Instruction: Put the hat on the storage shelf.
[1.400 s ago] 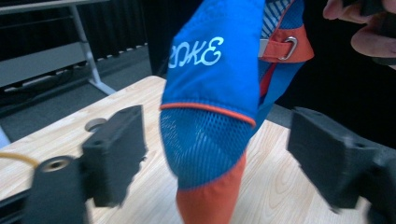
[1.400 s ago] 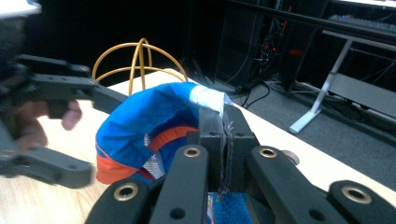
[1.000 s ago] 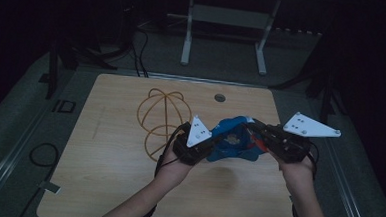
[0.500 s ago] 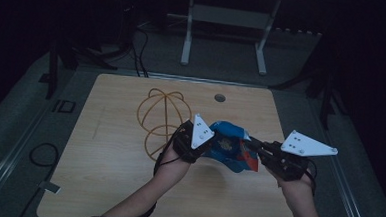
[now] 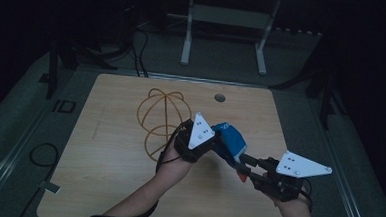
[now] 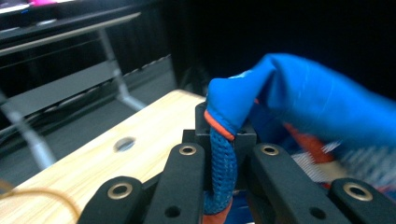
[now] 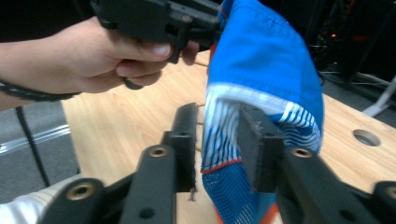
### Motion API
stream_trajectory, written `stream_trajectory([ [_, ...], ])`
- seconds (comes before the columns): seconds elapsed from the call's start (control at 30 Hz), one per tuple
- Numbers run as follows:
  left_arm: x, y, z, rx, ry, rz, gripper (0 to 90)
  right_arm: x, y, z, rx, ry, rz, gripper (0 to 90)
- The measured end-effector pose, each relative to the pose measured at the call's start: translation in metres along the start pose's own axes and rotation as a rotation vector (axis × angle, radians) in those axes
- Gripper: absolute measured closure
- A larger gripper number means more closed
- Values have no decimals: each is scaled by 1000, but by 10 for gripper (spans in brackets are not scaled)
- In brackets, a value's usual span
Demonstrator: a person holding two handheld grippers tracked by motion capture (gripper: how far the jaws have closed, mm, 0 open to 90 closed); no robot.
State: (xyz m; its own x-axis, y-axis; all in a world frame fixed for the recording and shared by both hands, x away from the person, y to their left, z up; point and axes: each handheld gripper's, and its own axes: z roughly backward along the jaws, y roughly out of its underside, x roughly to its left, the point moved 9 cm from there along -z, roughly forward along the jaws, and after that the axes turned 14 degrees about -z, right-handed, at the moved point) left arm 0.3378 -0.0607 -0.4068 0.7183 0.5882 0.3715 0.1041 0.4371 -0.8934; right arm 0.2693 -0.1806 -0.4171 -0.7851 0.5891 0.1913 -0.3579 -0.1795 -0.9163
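A blue cloth item (image 5: 229,140) with white stripes and orange trim hangs above the wooden table (image 5: 102,174), held up between my two grippers. My left gripper (image 5: 215,139) is shut on its thick blue edge; in the left gripper view the jaws (image 6: 224,135) pinch that edge, and the cloth (image 6: 317,107) bulges out to the right. My right gripper (image 5: 241,164) reaches the cloth's lower end from the near right. Its jaws have just been opening. In the right gripper view they (image 7: 219,135) stand apart around the striped hem (image 7: 261,60), with a gap at the left pad.
A gold wire frame of loops (image 5: 161,119) lies on the table left of my left hand. A round hole (image 5: 220,97) sits near the table's far edge. A metal stand (image 5: 225,35) and cables are on the dark floor beyond.
My right gripper has drawn back toward the near right edge and sunk lower. Its jaws have loosened around the cloth. The left gripper has stayed put, still holding the cloth.
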Motion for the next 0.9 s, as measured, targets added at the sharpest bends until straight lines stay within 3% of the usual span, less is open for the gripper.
stream_trajectory([
  [0.03, -1, -2, 2, -34, 24, -1, 869, 1, 0, 1, 1, 2, 4, 629],
  [0.1, 0, -5, 6, -56, 12, -26, 869, 3, -2, 3, 4, -6, 5, 599],
  [0.17, 1, -8, 10, -99, 37, -3, 868, 5, -5, 6, -8, -19, 0, 566],
  [0.3, 6, -12, 18, -178, 62, 0, 868, 7, -13, 17, -42, -15, 8, 564],
  [0.37, 7, -14, 22, -217, 81, -18, 868, 4, -18, 24, -66, -2, 14, 565],
  [0.43, 4, -18, 29, -278, 148, -12, 868, -2, -21, 29, -80, 20, 15, 576],
  [0.5, 1, -20, 33, -316, 200, -33, 867, -7, -21, 30, -81, 30, 8, 577],
  [0.63, -4, -23, 39, -350, 256, -41, 867, -4, -15, 25, -56, 7, 6, 571],
  [0.7, -5, -23, 39, -352, 269, -42, 867, -2, -14, 23, -51, 3, 12, 570],
  [0.8, -15, -24, 40, -361, 341, -49, 867, 5, -12, 16, -33, -19, 36, 560],
  [0.9, -22, -23, 39, -357, 368, -60, 867, 8, -11, 10, -21, -34, 50, 561],
])
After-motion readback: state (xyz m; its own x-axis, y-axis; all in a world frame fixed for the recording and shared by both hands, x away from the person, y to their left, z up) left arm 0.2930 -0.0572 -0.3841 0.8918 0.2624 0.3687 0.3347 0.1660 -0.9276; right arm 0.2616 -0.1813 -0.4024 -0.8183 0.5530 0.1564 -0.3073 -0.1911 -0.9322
